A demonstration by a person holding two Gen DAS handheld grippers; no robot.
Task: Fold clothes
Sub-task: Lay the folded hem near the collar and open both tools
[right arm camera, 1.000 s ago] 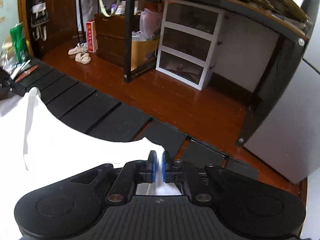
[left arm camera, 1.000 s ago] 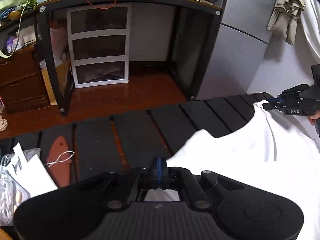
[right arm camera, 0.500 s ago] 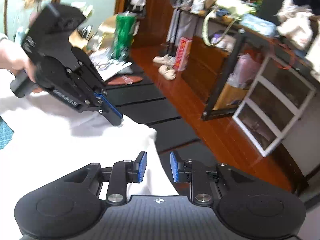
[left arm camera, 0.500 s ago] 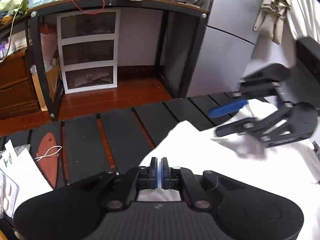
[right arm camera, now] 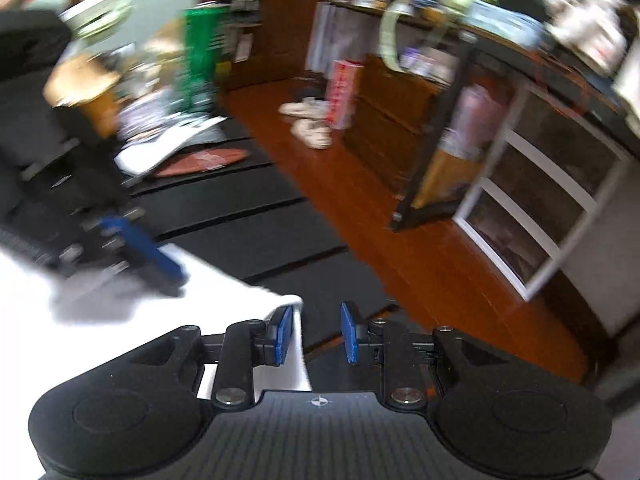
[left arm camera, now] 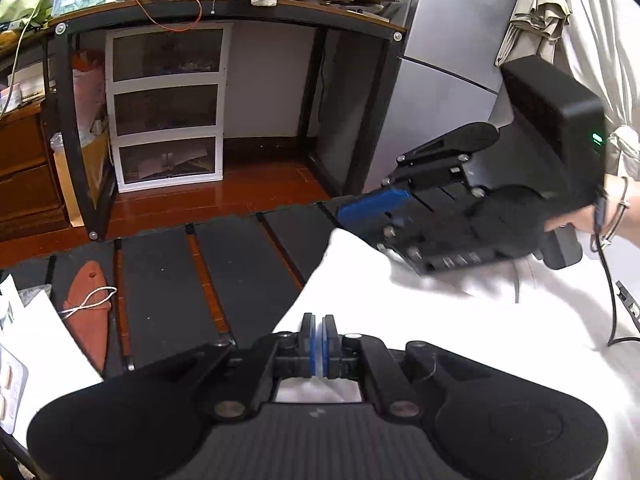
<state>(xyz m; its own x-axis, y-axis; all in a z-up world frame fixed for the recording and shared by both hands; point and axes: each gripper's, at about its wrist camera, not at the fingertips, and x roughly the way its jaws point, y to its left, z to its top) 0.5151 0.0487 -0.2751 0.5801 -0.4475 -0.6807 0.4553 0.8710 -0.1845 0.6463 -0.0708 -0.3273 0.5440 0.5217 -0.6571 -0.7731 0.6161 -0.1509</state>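
Left wrist view: brown pouch (left arm camera: pixel 89 308) lies on the black slatted table (left arm camera: pixel 236 256). Left gripper (left arm camera: pixel 319 338) pinches the white garment (left arm camera: pixel 460 328) edge, pads pressed together on cloth. Right gripper (left arm camera: pixel 362 220) hovers over the garment's far corner, fingers narrowly parted, holding nothing.

Floor (left arm camera: pixel 256 184): glossy red-brown wood. Near side: black slatted table (left arm camera: pixel 240 252). Far side: black-framed desk (left arm camera: pixel 224 12), top cluttered, white three-drawer unit (left arm camera: pixel 166 108) beneath it. Brown wooden dresser (left arm camera: pixel 24 176) at far left. Grey refrigerator (left arm camera: pixel 452 64) at right, beige cloth (left arm camera: pixel 536 12) hanging beside it. Sandals (right arm camera: pixel 308 120) on floor.
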